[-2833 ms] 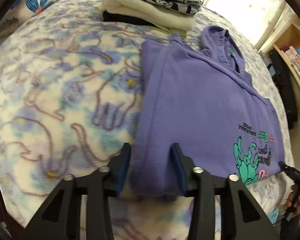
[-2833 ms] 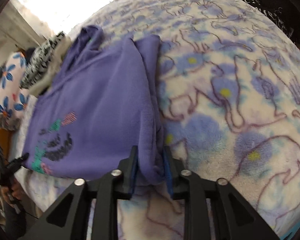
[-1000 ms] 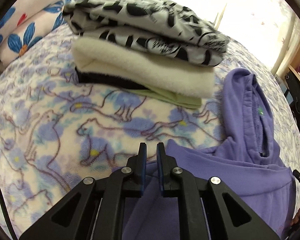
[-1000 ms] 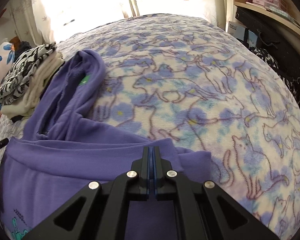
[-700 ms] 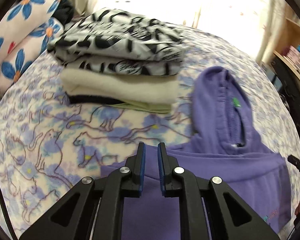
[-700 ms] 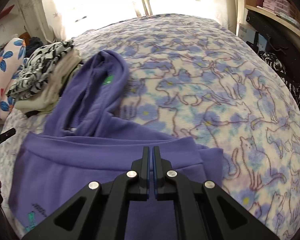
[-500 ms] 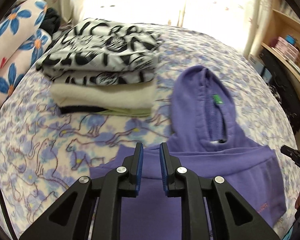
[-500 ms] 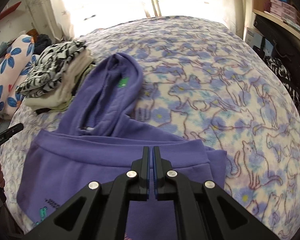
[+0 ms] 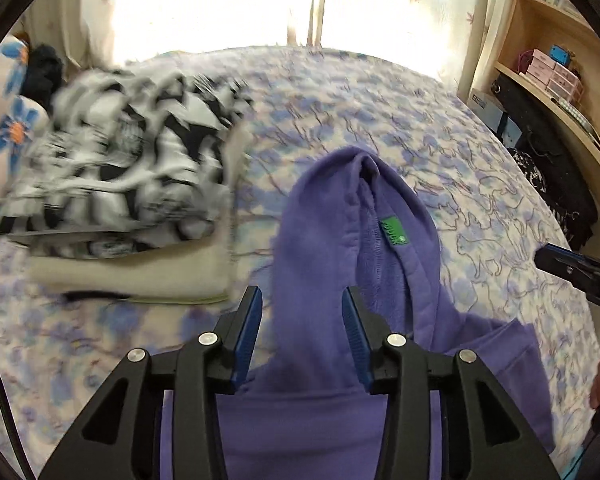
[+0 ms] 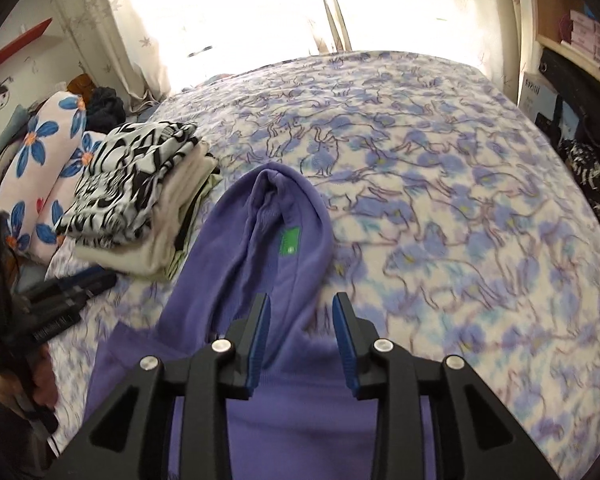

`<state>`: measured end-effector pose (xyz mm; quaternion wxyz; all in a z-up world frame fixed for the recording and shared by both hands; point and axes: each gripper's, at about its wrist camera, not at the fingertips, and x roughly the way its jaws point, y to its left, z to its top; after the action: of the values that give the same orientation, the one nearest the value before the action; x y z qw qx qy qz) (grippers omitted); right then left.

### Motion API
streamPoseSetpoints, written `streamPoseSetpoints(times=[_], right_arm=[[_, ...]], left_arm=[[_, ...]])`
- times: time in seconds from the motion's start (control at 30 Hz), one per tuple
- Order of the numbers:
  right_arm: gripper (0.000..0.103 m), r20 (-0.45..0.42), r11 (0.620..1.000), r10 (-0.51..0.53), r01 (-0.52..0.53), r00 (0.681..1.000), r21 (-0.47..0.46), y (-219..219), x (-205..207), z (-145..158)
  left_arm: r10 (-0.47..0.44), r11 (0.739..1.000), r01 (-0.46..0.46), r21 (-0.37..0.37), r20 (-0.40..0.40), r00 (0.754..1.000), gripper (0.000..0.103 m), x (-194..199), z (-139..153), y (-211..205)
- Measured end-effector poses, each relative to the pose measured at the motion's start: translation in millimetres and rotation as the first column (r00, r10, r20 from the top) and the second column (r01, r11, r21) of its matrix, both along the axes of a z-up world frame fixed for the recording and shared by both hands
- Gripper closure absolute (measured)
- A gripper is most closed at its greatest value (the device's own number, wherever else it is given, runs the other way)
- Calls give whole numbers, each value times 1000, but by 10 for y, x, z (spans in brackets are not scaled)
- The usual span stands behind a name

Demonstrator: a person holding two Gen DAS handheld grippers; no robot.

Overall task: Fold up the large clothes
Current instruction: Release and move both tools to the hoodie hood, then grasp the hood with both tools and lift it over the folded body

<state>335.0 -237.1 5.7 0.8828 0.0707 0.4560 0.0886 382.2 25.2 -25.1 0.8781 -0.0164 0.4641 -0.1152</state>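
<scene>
Purple fleece fills the lower middle of both wrist views: a purple hoodie (image 9: pixel 332 408) lies folded on the bed (image 10: pixel 440 184), whose blanket is printed with blue and lilac cats. Its hood (image 10: pixel 272 216) points away toward the bright curtained window, a green neck label (image 9: pixel 394 232) showing inside. Left of the hoodie, touching nothing of it, sits a stack of folded clothes (image 10: pixel 140 200) topped by a black-and-white patterned piece, and beyond that stack lies a flowered pillow (image 10: pixel 40 168). The left hand-held gripper (image 9: pixel 302 320) has just been opening; its blue pads stand apart above the hoodie's shoulder with cloth seen between them but not pinched. The right hand-held gripper (image 10: pixel 300 320) has likewise just been opening, jaws parted over the hoodie beside the hood, gripping nothing.
</scene>
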Motion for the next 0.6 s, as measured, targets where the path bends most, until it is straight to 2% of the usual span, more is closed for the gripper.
streamPoseSetpoints(times=[0.1, 0.3, 0.5, 0.57, 0.6], right_arm=[[71, -40, 999, -10, 11, 999, 30, -2, 369, -181], [71, -99, 998, -31, 37, 995, 53, -13, 883, -608], [71, -136, 998, -43, 50, 990, 46, -30, 1270, -943], [71, -152, 998, -49, 54, 987, 32, -22, 1416, -1066], [71, -154, 998, -52, 57, 987, 29, -32, 1456, -1093]], left_arm=[[0, 1000, -1, -14, -47, 999, 63, 279, -260, -114], [1, 999, 4, 43, -112, 994, 63, 812, -758, -287], [9, 997, 1, 72, -134, 991, 63, 1201, -1075, -347], [16, 993, -3, 115, -113, 993, 63, 1294, -1158, -393], [13, 991, 0, 132, -99, 995, 59, 1331, -1183, -398]])
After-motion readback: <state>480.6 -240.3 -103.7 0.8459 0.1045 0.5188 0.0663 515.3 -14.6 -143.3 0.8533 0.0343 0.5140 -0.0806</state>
